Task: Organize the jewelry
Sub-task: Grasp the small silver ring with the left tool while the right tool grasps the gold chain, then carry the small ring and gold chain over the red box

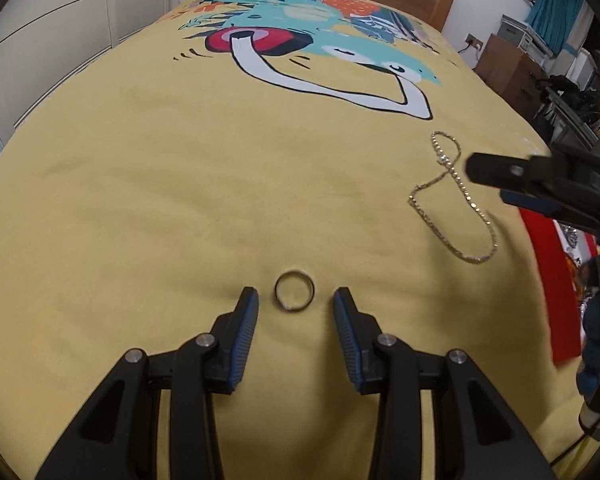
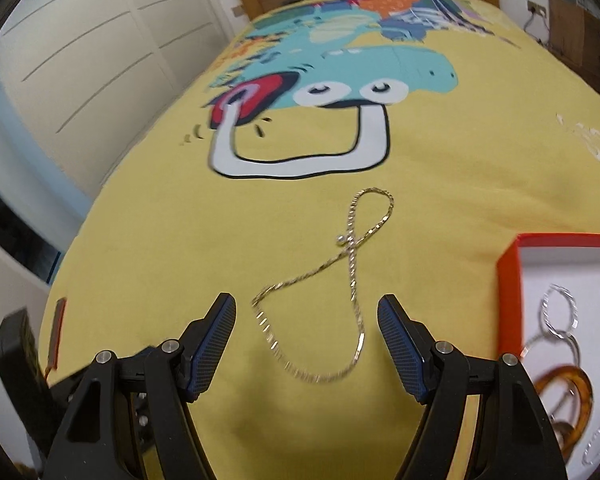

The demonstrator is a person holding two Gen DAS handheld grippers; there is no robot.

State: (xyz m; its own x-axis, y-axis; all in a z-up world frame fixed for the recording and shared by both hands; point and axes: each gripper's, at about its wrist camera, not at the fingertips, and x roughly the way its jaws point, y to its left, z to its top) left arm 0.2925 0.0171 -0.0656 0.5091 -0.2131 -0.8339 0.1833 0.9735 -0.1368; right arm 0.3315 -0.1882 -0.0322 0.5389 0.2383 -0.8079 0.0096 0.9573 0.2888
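Both tongs gape empty over open bedspread [image 1: 140, 200]: left [image 1: 295, 293] flanking ring [image 1: 294, 291], right [image 2: 307, 304] flanking chain [image 2: 354, 280].

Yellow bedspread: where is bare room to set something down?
The yellow bedspread is bare left of the small metal ring, and between the cartoon print and the thin looped chain. Crowded: the red-rimmed box, full of jewelry.

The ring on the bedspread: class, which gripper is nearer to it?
Left. The left gripper brackets the ring; the right gripper is off by the chain.
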